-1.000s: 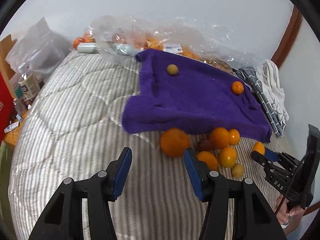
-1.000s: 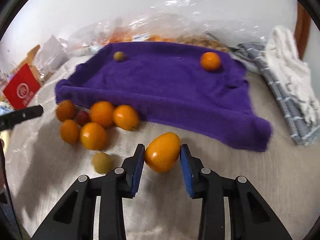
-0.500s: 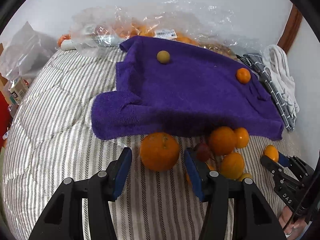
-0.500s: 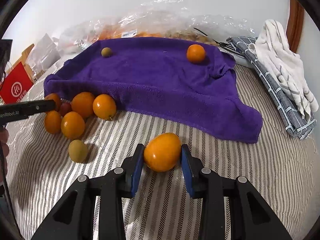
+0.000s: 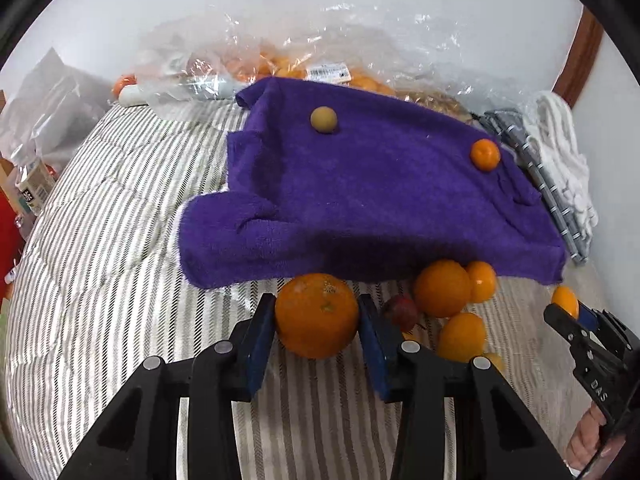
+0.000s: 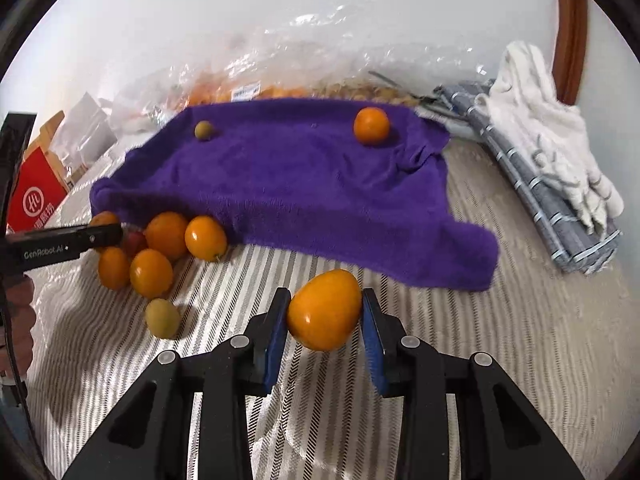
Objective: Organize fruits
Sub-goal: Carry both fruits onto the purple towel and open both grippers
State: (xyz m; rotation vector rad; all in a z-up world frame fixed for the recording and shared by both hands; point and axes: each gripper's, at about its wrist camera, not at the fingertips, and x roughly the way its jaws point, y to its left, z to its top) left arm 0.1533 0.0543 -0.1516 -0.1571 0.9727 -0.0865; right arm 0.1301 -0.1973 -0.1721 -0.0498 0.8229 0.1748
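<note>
An orange is bracketed by the left gripper, pads touching both sides; whether it is lifted cannot be told. An oval fruit is clamped in the right gripper. The towel lies straight ahead on the striped bedding, a wall behind.

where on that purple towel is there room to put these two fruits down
The middle of the purple towel is bare, between the small greenish fruit at its far left and the small orange at its far right. Its near left edge is crowded: loose fruit bunches there on the striped bedspread.
</note>
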